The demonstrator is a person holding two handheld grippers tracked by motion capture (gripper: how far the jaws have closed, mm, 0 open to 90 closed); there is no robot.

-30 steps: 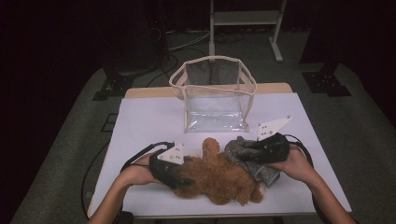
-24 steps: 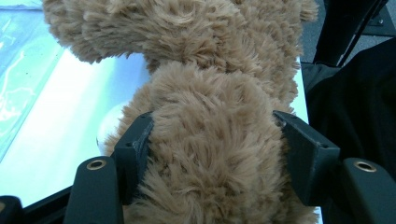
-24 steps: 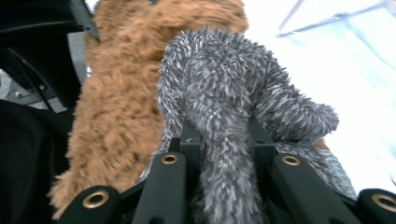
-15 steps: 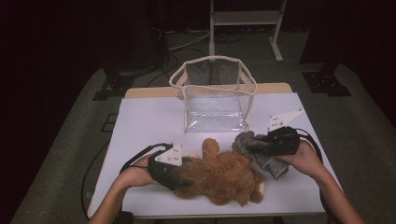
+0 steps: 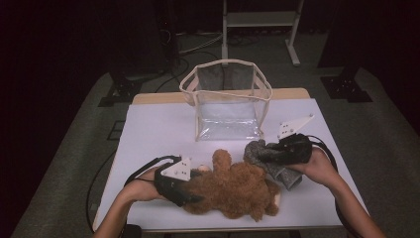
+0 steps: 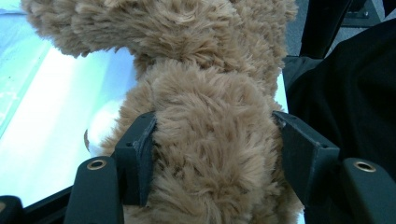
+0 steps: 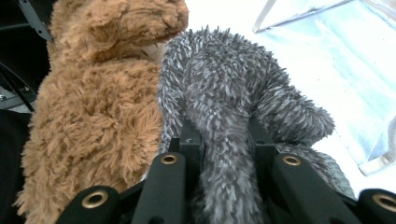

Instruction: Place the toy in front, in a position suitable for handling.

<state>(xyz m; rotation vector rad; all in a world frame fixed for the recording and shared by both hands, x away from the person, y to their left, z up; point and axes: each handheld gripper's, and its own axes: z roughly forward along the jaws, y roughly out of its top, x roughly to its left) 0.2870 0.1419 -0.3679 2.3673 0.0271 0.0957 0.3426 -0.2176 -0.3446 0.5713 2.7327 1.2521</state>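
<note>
My left claw (image 5: 190, 191) grasps the brown teddy bear (image 5: 233, 186), my right claw (image 5: 265, 153) the grey plush garment (image 5: 275, 161); the clear bag (image 5: 228, 106) at frame centre waits unfilled.

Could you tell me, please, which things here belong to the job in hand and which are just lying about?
In use:
- brown plush bear, clamped by the left gripper
- grey plush toy, clamped by the right gripper
- clear bag, standing open

Lying about:
- metal stand behind the table
</note>
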